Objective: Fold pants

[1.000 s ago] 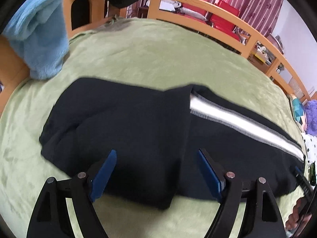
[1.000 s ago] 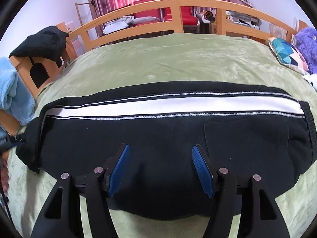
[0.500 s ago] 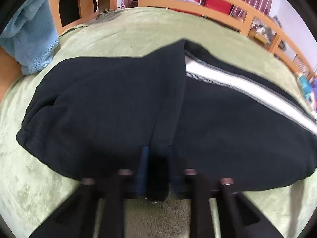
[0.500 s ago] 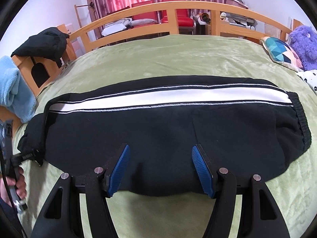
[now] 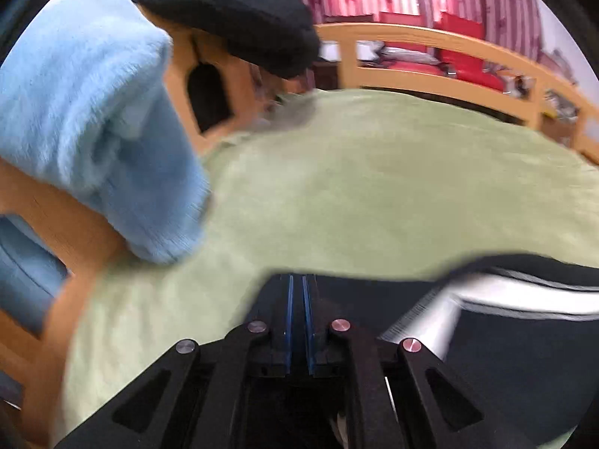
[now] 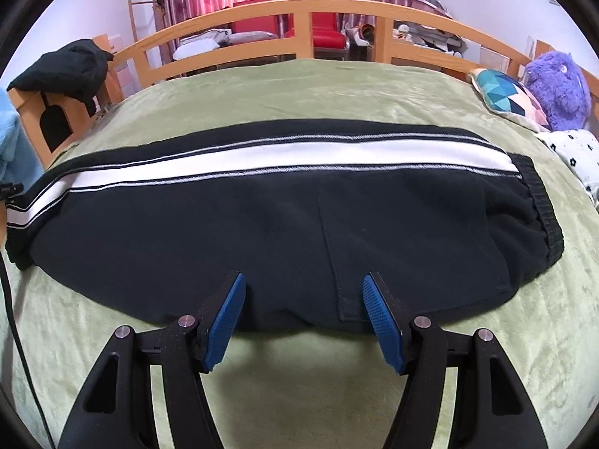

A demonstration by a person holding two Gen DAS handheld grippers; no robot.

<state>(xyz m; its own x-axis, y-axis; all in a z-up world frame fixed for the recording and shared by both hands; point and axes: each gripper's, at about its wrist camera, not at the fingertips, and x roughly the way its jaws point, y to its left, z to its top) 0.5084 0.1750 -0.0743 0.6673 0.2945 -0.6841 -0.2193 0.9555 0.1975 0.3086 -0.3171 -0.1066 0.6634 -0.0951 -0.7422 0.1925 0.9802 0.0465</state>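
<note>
Currently my left gripper (image 5: 296, 321) pinches, apparently, the track pants (image 6: 284, 224) cuff; right gripper (image 6: 304, 321) gapes empty. Thin bite may slip mid-fold.

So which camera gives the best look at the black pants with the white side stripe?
The right wrist view: the black pants with the white side stripe lie there sharp on the green blanket, waistband to folded end. The left wrist view is blurred and shows only a corner with some stripe.
</note>
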